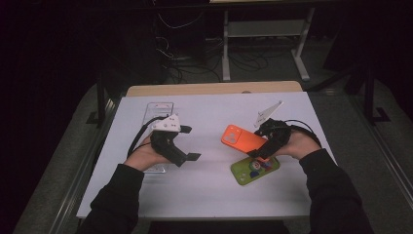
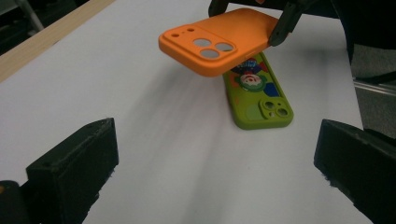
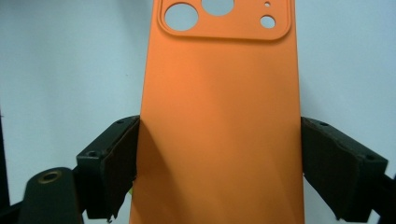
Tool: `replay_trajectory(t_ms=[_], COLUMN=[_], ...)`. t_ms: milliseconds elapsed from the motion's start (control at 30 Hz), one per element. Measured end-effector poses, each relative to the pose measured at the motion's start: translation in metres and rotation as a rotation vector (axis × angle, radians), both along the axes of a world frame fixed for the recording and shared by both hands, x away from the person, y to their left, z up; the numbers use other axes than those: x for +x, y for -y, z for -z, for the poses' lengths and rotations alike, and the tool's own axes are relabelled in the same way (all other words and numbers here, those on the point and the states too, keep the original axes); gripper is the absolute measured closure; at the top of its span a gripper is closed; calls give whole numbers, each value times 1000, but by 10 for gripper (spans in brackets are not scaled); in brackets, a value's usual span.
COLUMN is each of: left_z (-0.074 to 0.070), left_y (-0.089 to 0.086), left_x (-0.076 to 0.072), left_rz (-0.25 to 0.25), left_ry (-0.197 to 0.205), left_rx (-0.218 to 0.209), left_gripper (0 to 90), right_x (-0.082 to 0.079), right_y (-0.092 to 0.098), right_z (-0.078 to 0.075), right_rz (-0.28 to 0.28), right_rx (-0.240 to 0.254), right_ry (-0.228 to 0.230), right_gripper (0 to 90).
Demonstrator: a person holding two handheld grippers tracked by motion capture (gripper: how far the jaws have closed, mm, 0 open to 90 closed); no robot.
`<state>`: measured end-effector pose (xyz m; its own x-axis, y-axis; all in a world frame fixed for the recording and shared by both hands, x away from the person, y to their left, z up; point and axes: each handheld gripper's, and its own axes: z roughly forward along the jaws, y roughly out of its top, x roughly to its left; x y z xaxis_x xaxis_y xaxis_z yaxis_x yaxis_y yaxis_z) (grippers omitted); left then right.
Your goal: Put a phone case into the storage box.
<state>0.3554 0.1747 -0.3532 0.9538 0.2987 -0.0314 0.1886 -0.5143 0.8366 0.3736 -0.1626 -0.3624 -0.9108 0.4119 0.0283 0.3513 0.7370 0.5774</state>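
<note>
I've got the matte orange silicone-type phone case (image 3: 219, 116) pinched across its width in the right gripper (image 1: 265, 146), jaws pressing both long edges near the plain end; camera-cutout end sticks out fwd. It's up off the white table sheet (image 1: 209, 185), hanging partly over the lime-green phone case w/ cartoon print (image 1: 254, 169), which lies flat on the sheet, not touching it as far as I can tell.

Handling, my read: v. light, thin shell, prob flexes if squeezed hard, so edge-to-edge grip like this is right but don't over-clamp or it bows and pops out. Matte skin looks grippy, not slippery. Not fragile. Best hold = mid long edges; avoid the cutout corner, weakest bit.

Left gripper (image 1: 190, 144) spread wide, nothing btwn jaws, pointing at the orange case from across the sheet.

Count: 2 phone cases (1 orange, 1 green), 2 grippers, 1 clear plastic tray (image 1: 160, 108) behind left hand (image 1: 146, 157).
</note>
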Motion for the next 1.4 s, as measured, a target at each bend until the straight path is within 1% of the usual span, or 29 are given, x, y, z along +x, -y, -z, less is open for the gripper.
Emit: replay_trajectory(t_ms=[67,133,167,200,267,300,333,367,400,467,500,533,567,633,700,733,767,800,833,933,967,1000,1067,1100,1167,1200,1233,1400], left_z=[-4,-7,-8,-9,-8,-7,-6,-4,-2,-1,-1,-1,-1,-2,-2,-2,-2,-2,-1,1,2,3,5,6,9,9,10,14], left_y=[5,9,13,15,20,22,24,26,29,32,33,33,33,34,35,37,38,39,41,44,45,46,48,50,53,54,55,60], left_x=[5,8,10,12,13,13,13,13,13,11,10,9,8,5,3,1,-2,-2,-4,-7,-8,-8,-9,-10,-11,-12,-11,-12], left_rz=[16,25,37,44,51,56,66,81,87,103,113,122,130,141,164,173,179,195,197,215,221,227,237,241,252,257,271,286], left_ry=[3,8,9,18,26,32,35,35,23,30,29,26,30,18,19,13,6,11,5,3,-5,0,-6,-12,-16,-20,-9,-14], left_rx=[0,4,6,17,23,24,24,26,37,61,61,60,60,58,70,73,69,76,72,89,99,97,98,106,115,121,126,148], left_gripper=[0,0,0,0,0,0,0,0,0,0,0,0,0,0,0,0,0,0,0,0,0,0,0,0,0,0,0,0], right_x=[2,4,3,5,6,6,6,6,5,3,0,-2,-5,-9,-13,-15,-16,-18,-19,-23,-23,-25,-28,-30,-30,-32,-33,-37], right_y=[-1,-2,-3,-4,-7,-8,-9,-11,-13,-17,-19,-22,-24,-29,-34,-37,-40,-43,-45,-50,-51,-52,-54,-55,-55,-56,-57,-61], right_z=[0,-1,-1,-1,0,1,2,3,4,5,4,5,5,5,6,7,8,9,10,12,12,11,9,7,6,6,6,5], right_rz=[-13,-18,-15,-24,-35,-35,-45,-51,-58,-75,-83,-102,-110,-140,-159,-167,-178,-185,-198,-225,-230,-239,-248,-258,-262,-269,-269,-299], right_rx=[-4,-5,4,4,9,4,1,-2,-6,-9,-12,-17,-24,-48,-57,-64,-67,-73,-76,-69,-70,-64,-51,-45,-45,-48,-48,-55], right_ry=[14,10,5,5,2,-12,-11,-12,-10,-6,-8,-1,-8,3,-2,-3,-3,-5,-2,-11,-13,-8,-13,-8,-10,-3,-3,-1], right_gripper=[152,152,152,152,152,152,152,152,152,152,152,152,152,152,152,152,152,152,152,152,152,152,151,152,152,152,152,151])
